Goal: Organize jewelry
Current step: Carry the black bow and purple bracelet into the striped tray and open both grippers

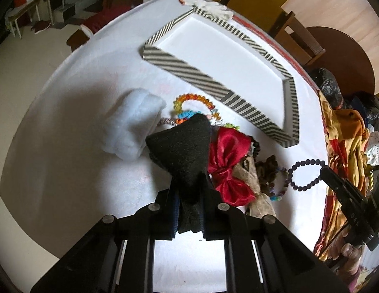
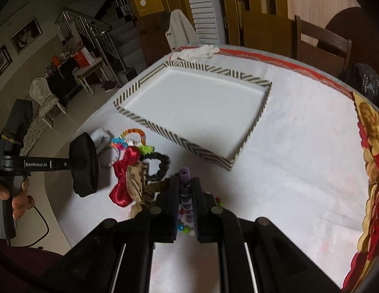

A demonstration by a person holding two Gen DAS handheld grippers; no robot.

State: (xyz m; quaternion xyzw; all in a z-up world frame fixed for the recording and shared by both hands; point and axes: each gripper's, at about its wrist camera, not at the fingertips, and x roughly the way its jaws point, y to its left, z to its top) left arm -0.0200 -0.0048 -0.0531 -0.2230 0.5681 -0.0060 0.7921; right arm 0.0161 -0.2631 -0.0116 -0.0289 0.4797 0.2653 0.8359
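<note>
- The left gripper is clamped on a black pouch, raised over the jewelry pile.
- The right gripper pinches a purple bead bracelet.
- Beyond both lies the striped tray, its white floor bare.

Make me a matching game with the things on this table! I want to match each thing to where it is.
Things:
1. black cloth
2. purple bead bracelet
3. red bow
4. striped tray

Places:
A. lying in the pile on the table
B. held in the right gripper
C. sitting past the pile, nothing in it
D. held in the left gripper

Pairs: 1-D, 2-B, 3-A, 4-C
</note>
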